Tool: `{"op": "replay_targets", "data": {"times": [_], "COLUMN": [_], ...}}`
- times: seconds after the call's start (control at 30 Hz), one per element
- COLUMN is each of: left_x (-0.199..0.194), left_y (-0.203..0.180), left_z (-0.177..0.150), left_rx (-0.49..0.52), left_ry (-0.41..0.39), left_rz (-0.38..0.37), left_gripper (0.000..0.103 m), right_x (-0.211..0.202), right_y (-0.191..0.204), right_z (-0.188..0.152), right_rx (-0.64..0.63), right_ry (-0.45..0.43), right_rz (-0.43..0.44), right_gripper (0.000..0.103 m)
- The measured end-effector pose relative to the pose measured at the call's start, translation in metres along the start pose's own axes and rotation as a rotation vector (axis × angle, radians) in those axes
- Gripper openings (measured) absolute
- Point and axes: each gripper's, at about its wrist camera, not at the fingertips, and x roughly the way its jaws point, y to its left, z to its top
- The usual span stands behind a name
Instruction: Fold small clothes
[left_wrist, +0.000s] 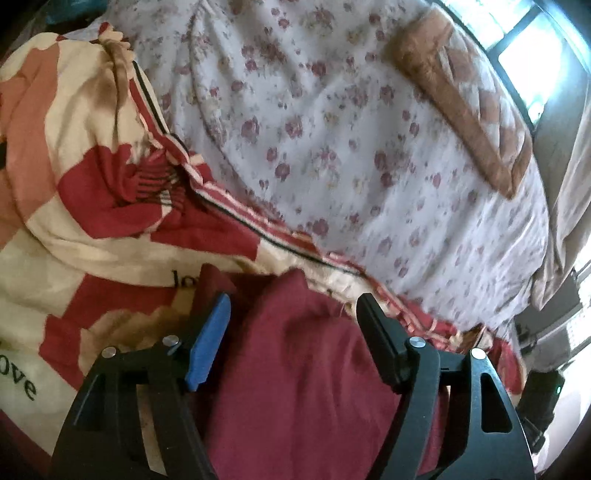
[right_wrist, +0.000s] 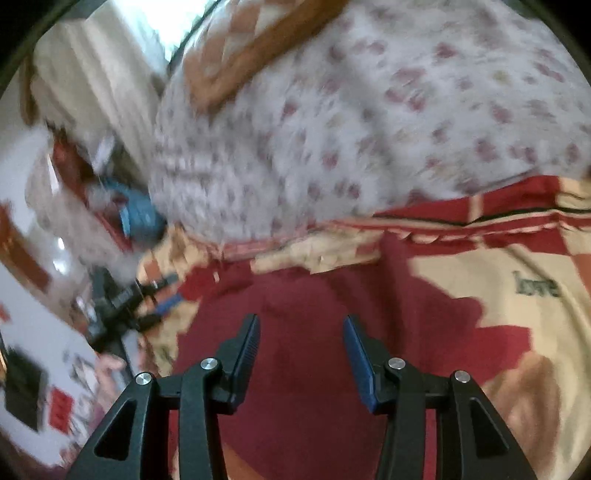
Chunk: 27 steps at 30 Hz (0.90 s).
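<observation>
A dark red garment (left_wrist: 295, 354) lies spread on a red and cream patterned blanket (left_wrist: 74, 155) on the bed. My left gripper (left_wrist: 293, 306) is open, its fingers either side of a raised fold of the garment, close above it. In the right wrist view the same garment (right_wrist: 306, 295) lies below my right gripper (right_wrist: 301, 325), which is open and empty above the cloth. The left gripper (right_wrist: 147, 299) shows small and blurred at the garment's left edge in that view.
A white floral bedsheet (left_wrist: 332, 129) covers the bed beyond the blanket. A brown and cream pillow (left_wrist: 469, 99) lies at the far right by a window. The bed's edge and cluttered floor (right_wrist: 55, 350) show at the left of the right wrist view.
</observation>
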Motion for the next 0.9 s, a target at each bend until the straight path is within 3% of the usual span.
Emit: {"op": "replay_targets", "data": {"times": [0.1,0.2,0.23,0.4,0.53,0.73,0.83,0.9], "left_x": [0.025,0.054,0.061,0.064,0.05,0.01,-0.007,-0.018], "left_y": [0.002,0.016,0.022,0.035,0.028,0.007,-0.001,-0.004], "left_z": [-0.007,-0.013,-0.013,-0.01,-0.011,-0.017,-0.025,-0.033], "left_rx": [0.023,0.025,0.021,-0.009,0.015,0.057,0.076,0.098], "left_ry": [0.054,0.127,0.135,0.135,0.107,0.061,0.077,0.076], "left_rz": [0.112,0.231,0.267,0.259,0.266,0.226,0.227,0.234], "left_gripper": [0.071,0.071,0.071,0.071,0.071,0.071,0.071,0.071], "right_x": [0.039,0.076,0.086,0.088,0.054,-0.006,-0.012,-0.002], "right_y": [-0.004,-0.029,-0.042,-0.052,-0.036,0.01,0.015,0.009], "right_z": [0.008,0.02,0.022,0.025,0.021,-0.022,-0.048,-0.065], "right_rx": [-0.007,0.019,0.048,0.074,0.045,-0.137,-0.171,-0.188], "right_ry": [0.047,0.091,0.11,0.073,0.068,0.102,0.158,0.21], "right_rz": [-0.106,-0.314,-0.346,-0.323,-0.316,-0.318,-0.307,-0.349], "right_gripper": [0.045,0.045,0.045,0.045,0.045,0.045,0.045,0.045]}}
